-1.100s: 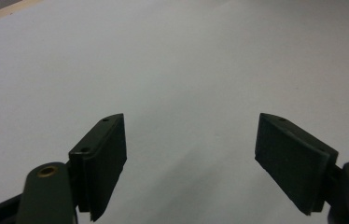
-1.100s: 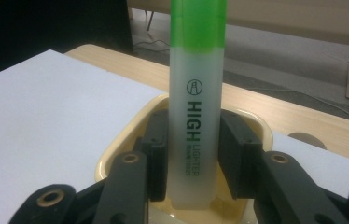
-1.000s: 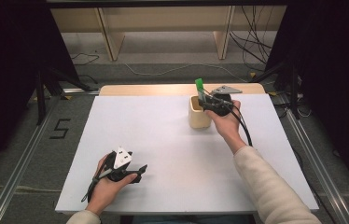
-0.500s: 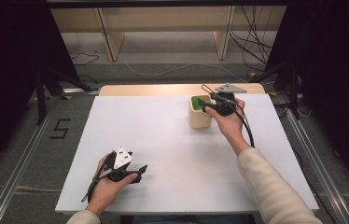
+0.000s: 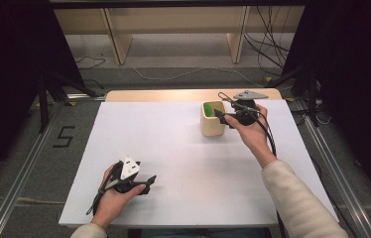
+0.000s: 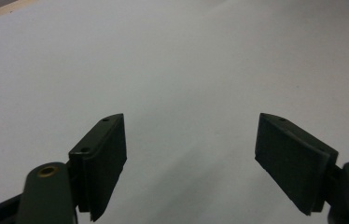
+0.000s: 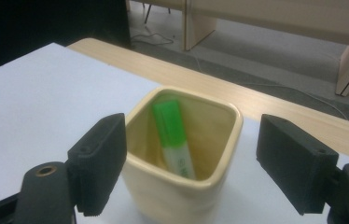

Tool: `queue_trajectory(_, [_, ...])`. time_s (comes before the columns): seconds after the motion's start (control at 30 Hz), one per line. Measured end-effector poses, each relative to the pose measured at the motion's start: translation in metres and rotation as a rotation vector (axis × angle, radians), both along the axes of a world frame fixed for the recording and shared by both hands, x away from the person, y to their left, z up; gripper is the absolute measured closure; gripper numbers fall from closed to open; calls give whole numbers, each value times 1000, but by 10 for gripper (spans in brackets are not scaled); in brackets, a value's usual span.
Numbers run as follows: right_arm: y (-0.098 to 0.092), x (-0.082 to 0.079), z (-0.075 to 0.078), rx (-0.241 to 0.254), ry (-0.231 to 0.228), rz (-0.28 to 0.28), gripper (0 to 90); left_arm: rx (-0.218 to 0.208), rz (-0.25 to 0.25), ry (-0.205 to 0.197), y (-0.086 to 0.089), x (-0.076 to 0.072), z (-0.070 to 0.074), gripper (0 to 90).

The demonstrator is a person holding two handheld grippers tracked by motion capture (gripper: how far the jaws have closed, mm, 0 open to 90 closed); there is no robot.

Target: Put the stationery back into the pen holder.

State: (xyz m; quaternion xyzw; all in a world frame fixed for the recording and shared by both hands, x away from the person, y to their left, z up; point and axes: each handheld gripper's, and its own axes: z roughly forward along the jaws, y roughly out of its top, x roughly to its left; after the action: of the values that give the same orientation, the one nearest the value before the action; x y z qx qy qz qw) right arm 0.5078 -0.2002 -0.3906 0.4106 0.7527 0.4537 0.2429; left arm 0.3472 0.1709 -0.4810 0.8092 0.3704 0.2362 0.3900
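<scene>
Green marker [image 7: 172,137] leans inside the cream cup [image 7: 182,186], cap end up against the far wall; the cup stands near the far right part of the white table [image 5: 173,148]. Right gripper [image 7: 191,163] has just been opening its jaws, which now stand wide and appear clear of the cup's rim, gripping nothing. Left gripper [image 6: 191,158] rests low over bare table, jaws spread wide and empty.

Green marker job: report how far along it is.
Done: the green marker lies inside the cream square cup, leaning on its wall. In hand: the right gripper has just been opening, jaws wide, gripping nothing, just short of the cup. The left gripper is open over the white table. Left: drawing the right gripper clear.
</scene>
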Motion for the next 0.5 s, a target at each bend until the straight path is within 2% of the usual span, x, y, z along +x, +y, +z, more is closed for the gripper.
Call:
queue_trajectory(0.2, [-7, -7, -1, -19, 33, 21, 232, 1, -1, 1, 0, 0, 0, 246])
queue_trajectory(0.5, [-17, -22, -4, -52, 58, 47, 220, 2, -1, 0, -1, 0, 0, 246])
